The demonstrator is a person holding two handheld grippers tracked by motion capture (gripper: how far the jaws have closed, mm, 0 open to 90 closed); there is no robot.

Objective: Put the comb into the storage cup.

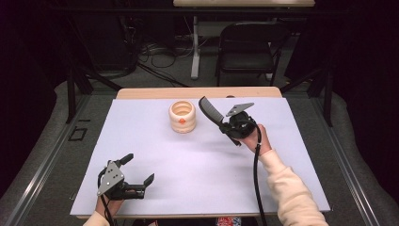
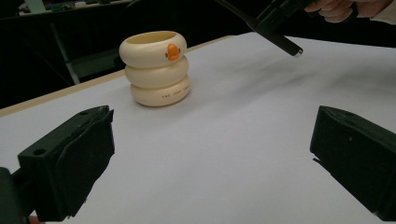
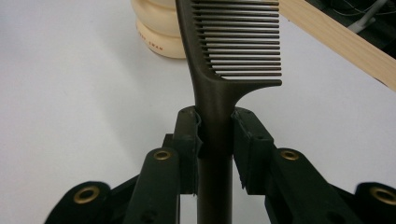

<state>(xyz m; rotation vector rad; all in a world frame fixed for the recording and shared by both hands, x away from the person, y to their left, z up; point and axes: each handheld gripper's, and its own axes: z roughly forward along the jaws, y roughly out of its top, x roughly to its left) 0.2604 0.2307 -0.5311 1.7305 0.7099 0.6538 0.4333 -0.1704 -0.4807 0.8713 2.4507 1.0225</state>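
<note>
From above, the right gripper (image 1: pixel 231 126) clamps a comb (image 1: pixel 210 112), its teeth end just beside the cup (image 1: pixel 182 116). The left gripper (image 1: pixel 139 168) gapes, holding nothing. Its own view puts the cup (image 2: pixel 155 68) well beyond the spread jaws. In the right gripper view, the jaws pinch the comb's (image 3: pixel 224 56) handle, the cup (image 3: pixel 159 28) beyond.

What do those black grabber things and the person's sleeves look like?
Both are black. The left gripper has chunky, blocky jaws and a grey three-cornered plate on top. The right gripper has one too, plus brass-coloured rivets and a thick black cable trailing back. The sleeve is cream.
</note>
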